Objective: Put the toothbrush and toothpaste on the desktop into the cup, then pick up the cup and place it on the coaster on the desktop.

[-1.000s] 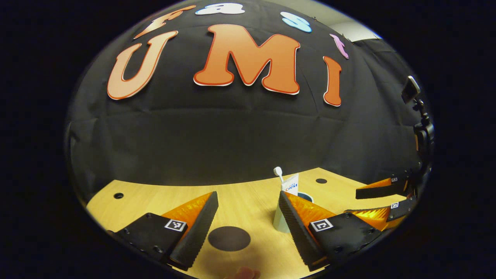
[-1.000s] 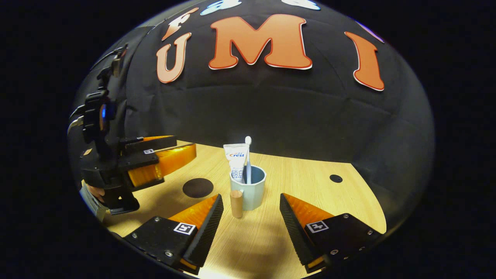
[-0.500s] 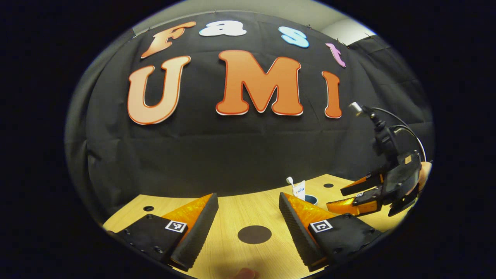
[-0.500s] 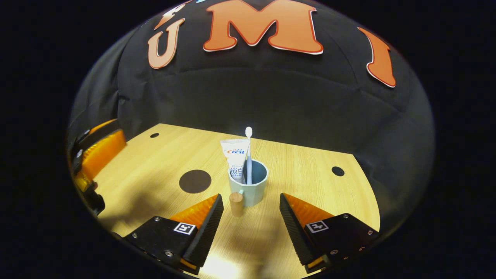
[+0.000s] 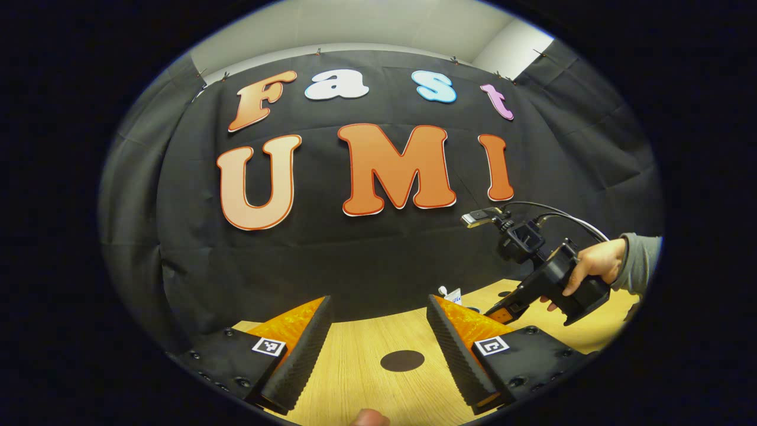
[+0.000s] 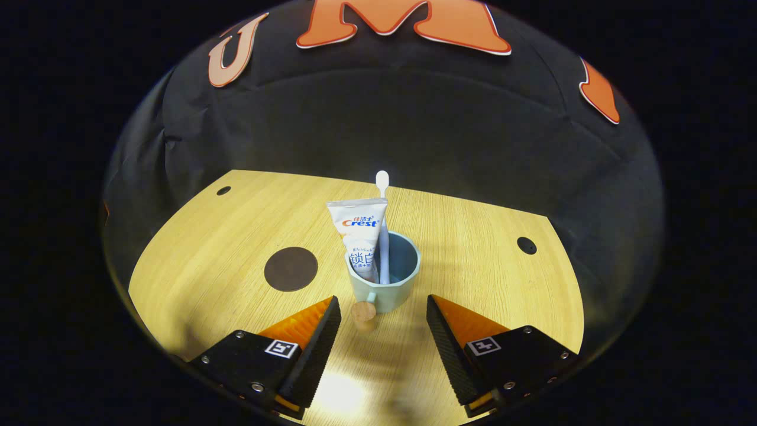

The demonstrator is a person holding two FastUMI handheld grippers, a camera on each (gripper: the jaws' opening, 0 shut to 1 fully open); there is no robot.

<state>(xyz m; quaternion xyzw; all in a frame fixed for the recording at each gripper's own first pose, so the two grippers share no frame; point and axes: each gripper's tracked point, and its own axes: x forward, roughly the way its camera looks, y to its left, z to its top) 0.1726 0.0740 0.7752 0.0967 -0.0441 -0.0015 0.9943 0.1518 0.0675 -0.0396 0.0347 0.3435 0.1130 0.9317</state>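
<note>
- Two items, the toothbrush (image 6: pixel 382 225) and the toothpaste tube (image 6: pixel 361 234), stand upright inside the pale blue cup (image 6: pixel 387 284), so I judge the loading step done and the cup pick-up to be the step in hand.
- Right gripper (image 6: pixel 383 331): fingers spread wide and holding nothing; the cup sits just ahead of the gap between them, and its wooden-knobbed handle (image 6: pixel 363 310) points back toward the left finger.
- Dark round coaster (image 6: pixel 290 268): flat on the wooden desktop (image 6: pixel 485 236), ahead of and outside the right gripper's left finger, apart from the cup.
- Left gripper (image 5: pixel 378 343): fingers apart and empty, raised over the desktop; the coaster lies ahead between its fingertips in the left gripper view.
- That view also carries the right gripper farther off beyond the right finger, held by a hand (image 5: pixel 591 266) in a grey sleeve, with the cup's contents peeping out beside it.
- Next move, as I judge it: advance the right gripper until the cup wall or handle sits between the fingers, close, lift upright so nothing tips out, then carry across to the coaster.
</note>
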